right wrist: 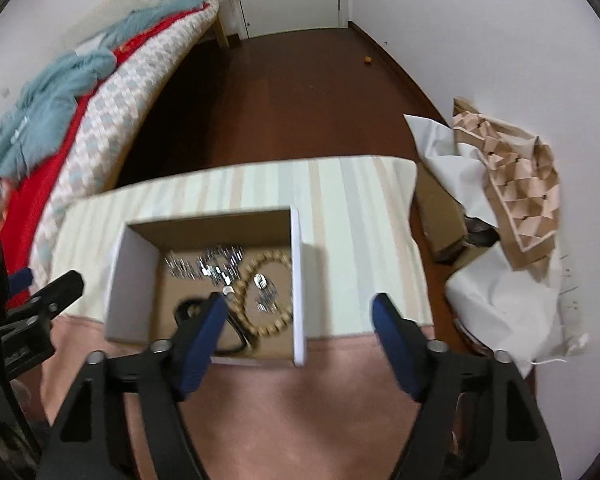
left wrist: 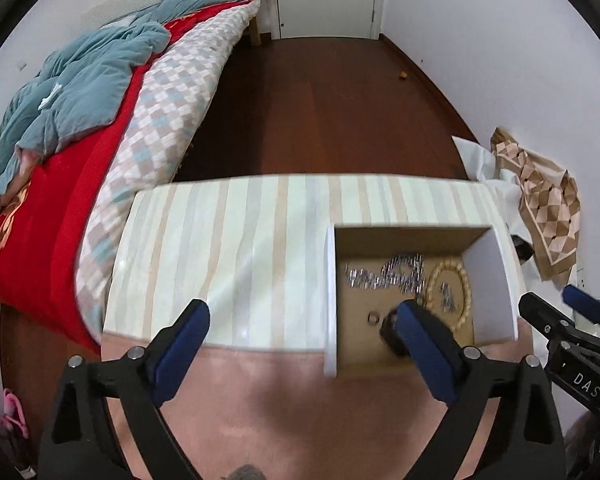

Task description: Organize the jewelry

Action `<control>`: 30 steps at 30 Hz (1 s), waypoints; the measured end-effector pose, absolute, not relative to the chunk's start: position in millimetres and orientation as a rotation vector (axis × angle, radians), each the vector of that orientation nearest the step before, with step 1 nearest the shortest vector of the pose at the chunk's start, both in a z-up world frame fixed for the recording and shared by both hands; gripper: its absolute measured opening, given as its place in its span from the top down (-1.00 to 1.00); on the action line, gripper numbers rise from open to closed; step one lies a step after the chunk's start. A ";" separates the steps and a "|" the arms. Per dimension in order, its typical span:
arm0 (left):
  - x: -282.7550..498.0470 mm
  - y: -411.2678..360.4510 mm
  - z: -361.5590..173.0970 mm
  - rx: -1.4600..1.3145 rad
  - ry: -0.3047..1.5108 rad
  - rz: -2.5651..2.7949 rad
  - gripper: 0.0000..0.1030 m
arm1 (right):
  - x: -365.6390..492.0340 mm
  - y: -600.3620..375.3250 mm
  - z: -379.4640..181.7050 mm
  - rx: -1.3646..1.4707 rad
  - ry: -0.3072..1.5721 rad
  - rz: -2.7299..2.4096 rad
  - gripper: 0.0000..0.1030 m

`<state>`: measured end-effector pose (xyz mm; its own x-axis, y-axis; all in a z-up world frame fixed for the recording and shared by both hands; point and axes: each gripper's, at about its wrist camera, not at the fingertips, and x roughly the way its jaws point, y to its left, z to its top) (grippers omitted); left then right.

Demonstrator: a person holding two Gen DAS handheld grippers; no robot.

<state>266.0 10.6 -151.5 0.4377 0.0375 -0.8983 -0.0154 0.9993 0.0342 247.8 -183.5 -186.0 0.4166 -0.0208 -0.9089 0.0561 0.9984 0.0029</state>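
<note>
Striped counter carries the open cardboard box. Inside it lie a silver chain, a beaded bracelet and a small ring. Left gripper hangs above with fingers spread wide, empty; right gripper likewise wide, gripping nothing.

You have one open box on one striped tabletop. Inside it count one beaded bracelet, one small ring, one black item and several silver chains (too blurred to number). Two tools show, left tool and right tool.
</note>
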 end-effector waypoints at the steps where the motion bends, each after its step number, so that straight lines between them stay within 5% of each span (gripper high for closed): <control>1: 260.2 11.0 -152.9 0.023 1.126 0.037 -0.87 | 244.1 -184.0 -187.6 0.025 1.146 -0.052 -0.86; 11: 206.2 9.1 -121.6 0.010 1.080 0.059 -0.97 | 193.2 -176.2 -160.6 -0.032 1.123 -0.097 -0.99; 30: 80.9 14.8 6.2 -0.018 0.884 0.065 -0.96 | 57.2 -163.4 -0.4 -0.037 0.883 -0.076 -1.00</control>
